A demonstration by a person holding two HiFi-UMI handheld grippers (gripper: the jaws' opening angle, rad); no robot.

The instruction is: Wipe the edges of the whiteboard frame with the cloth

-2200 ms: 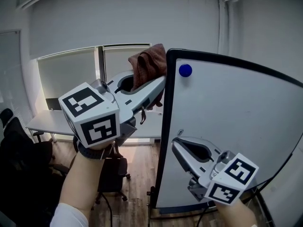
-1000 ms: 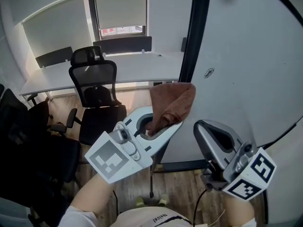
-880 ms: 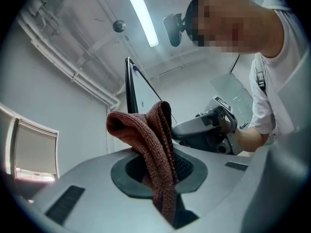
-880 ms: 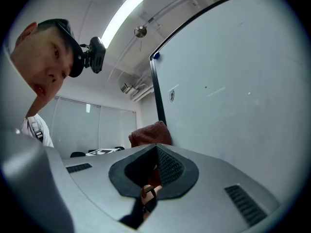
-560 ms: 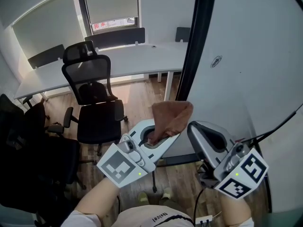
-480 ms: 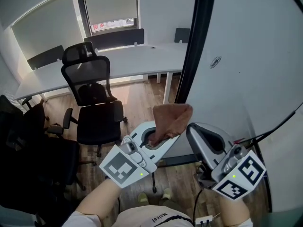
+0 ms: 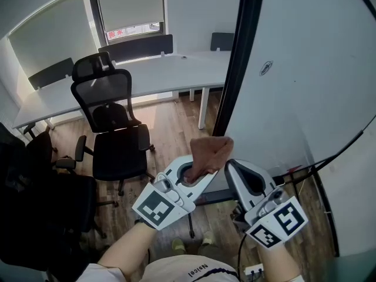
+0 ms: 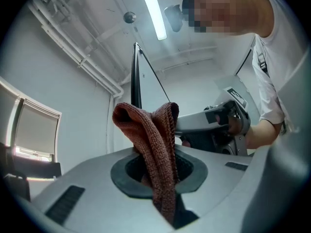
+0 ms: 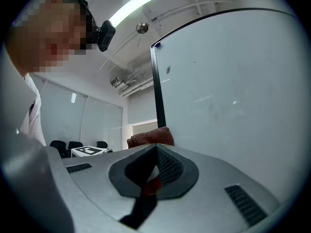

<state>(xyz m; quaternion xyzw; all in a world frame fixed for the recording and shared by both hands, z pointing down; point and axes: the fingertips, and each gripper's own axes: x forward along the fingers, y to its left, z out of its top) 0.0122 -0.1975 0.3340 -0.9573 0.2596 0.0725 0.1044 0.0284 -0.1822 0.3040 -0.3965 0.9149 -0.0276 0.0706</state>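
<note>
Basically left gripper (image 7: 205, 170) is clamped on the brown cloth (image 7: 211, 151). The cloth is pinched between the closed jaws, with a folded wad sticking up past the tips and a tail hanging into the jaw opening, as the left gripper view shows. Cloth sits low down by the black whiteboard frame (image 7: 234, 81), at its left vertical edge near the bottom. Can't tell from the head view whether it touches the frame or is just beside it.

Right gripper (image 7: 231, 168) is closed with nothing held; the right gripper view shows its jaws meeting at a seam. It's just right of the left gripper, tips close to the cloth, in front of the white whiteboard (image 7: 305, 81) surface.

Both grippers are held low and angled up toward the board. Black office chair (image 7: 111, 128) stands on the wood floor (image 7: 176, 119) to the left, well apart from the board. A dark cable (image 7: 346, 145) runs across the board's lower right.
</note>
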